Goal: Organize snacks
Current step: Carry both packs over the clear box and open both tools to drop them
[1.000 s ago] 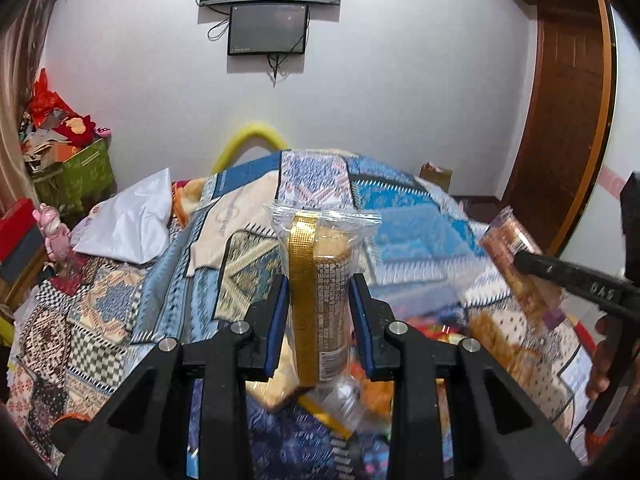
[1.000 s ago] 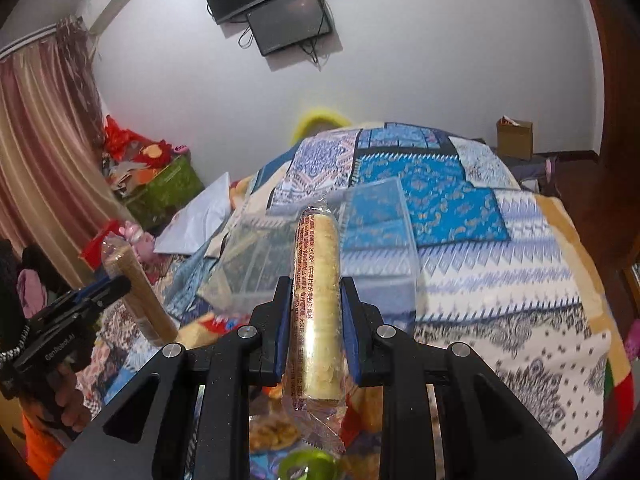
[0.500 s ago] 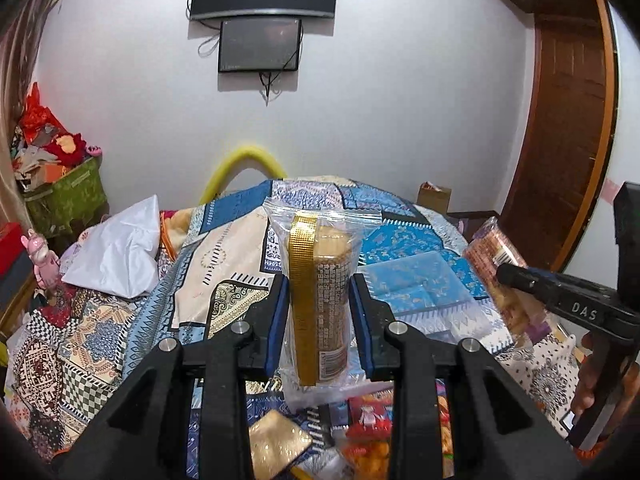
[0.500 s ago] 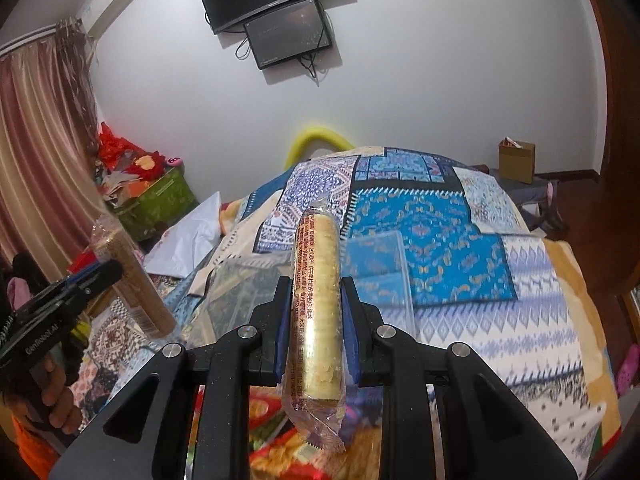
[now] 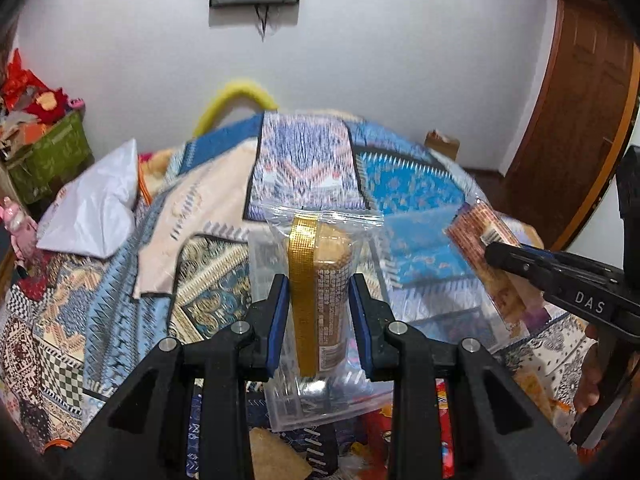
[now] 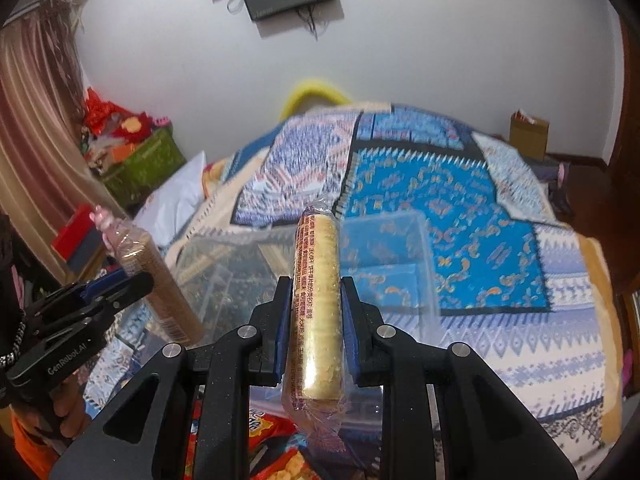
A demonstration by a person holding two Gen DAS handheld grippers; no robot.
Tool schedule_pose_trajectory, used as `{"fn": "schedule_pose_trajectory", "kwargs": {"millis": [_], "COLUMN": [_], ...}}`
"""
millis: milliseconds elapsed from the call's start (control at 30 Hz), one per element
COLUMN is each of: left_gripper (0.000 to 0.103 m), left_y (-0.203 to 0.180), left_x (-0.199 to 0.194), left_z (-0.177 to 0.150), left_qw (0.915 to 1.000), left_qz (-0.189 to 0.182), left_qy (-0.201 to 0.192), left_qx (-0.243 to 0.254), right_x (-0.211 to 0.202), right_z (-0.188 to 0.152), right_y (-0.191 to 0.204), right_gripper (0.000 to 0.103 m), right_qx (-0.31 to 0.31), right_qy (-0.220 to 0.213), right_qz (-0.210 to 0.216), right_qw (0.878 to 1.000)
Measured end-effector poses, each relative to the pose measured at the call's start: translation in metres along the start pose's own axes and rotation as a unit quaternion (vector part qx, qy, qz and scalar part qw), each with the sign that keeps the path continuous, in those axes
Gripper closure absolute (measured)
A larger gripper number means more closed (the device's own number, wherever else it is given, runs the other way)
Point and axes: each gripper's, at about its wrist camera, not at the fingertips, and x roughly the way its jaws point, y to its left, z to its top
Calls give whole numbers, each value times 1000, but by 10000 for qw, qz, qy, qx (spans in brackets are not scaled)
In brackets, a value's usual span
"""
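Observation:
My left gripper [image 5: 318, 296] is shut on a clear-wrapped biscuit roll with a gold stripe [image 5: 324, 280], held upright. My right gripper [image 6: 314, 296] is shut on a second gold-wrapped biscuit roll [image 6: 318, 304], also upright. Both hover over two clear plastic bins [image 6: 384, 256] [image 6: 220, 276] lying side by side on the patchwork bedspread [image 6: 460, 200]. In the left wrist view the right gripper [image 5: 496, 254] enters from the right with its roll [image 5: 476, 236]. In the right wrist view the left gripper [image 6: 136, 284] shows at the left with its roll [image 6: 160, 284].
Loose snack packets [image 5: 380, 432] [image 6: 264, 428] lie on the bed just under the grippers. A white bag [image 5: 96, 208] and a green crate [image 5: 48, 156] are at the left. A wooden door [image 5: 580, 120] stands right, and a cardboard box [image 6: 528, 132] sits by the far wall.
Both grippers have moved forward and a little lower over the bed, each still gripping its roll. The clear bins now lie closer beneath them.

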Motion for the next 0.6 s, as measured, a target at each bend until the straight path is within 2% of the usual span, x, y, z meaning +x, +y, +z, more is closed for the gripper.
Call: {"fn": "schedule_pose_trajectory", "kwargs": {"millis": [200,300,367,600], "left_gripper": [73,80,80,80], "left_y": [-4,-6,-6,-3], "left_x": [26,37,41,38], "left_z": [-1,2,4,4], "left_qw": [9996,9993,9992,9992], "left_qz": [-32,12,43,46], "left_qy": [278,371,395,403], "left_qx": [34,58,57,-21], "right_x": [28,39,43,44], "right_z": [-2,-4,-5,-10], "right_y": [1,1,0,0], "right_gripper": [82,82,82,79], "right_qx": [-37,-95,-123,-210], "right_qy": [430,644,744,881], "right_qz": [-66,-100,-108,-205], "right_qw": [9990,9978,9971,9957]}}
